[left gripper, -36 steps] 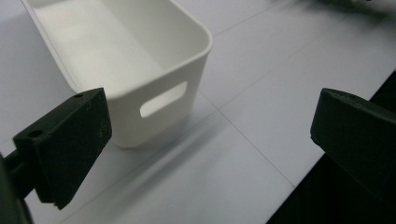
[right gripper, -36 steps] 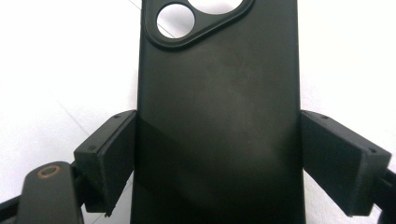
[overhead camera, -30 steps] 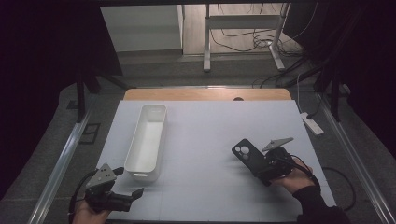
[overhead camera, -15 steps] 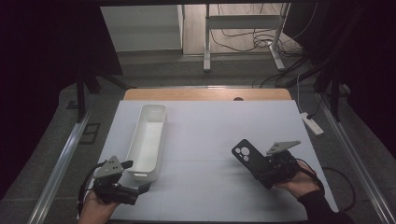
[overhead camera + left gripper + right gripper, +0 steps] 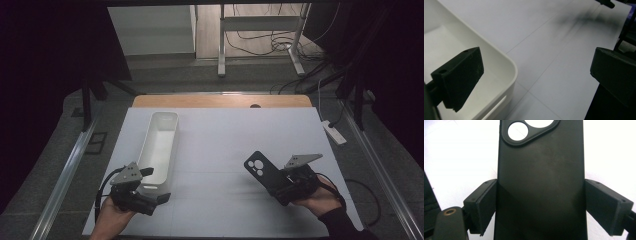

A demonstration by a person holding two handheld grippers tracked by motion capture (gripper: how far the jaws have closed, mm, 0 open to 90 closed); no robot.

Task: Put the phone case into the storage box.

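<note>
The right hand-held gripper (image 5: 276, 181) holds a black phone case (image 5: 261, 171) by its long edges, one pad (image 5: 482, 205) pressed against each side, and carries it just above the white bench (image 5: 225, 150) on the right half of the surface. The left hand-held gripper (image 5: 155, 186) stands wide open with nothing between its pads; one pad (image 5: 461, 77) hangs over the near corner of the white tray (image 5: 159, 150), the other out over bare bench.

The likeliest trouble, as I judge it, lies with the case. It is thin and flexible-looking, gripped only across its lower part, with most of its length sticking out ahead of the jaws. A quick swing toward the tray could let it pivot or slip between the pads, and a hard squeeze could bow it. If the case goes into the tray, its long side has to line up with the narrow trough, or a corner will catch on the rim. The left gripper sits so close to the tray's corner that a careless move could knock or shove the light tray across the smooth surface.

The case is matte black with rounded corners and faint scuffing on its back. Its raised camera surround has a large round cutout (image 5: 518, 131) through which the bench shows white.
</note>
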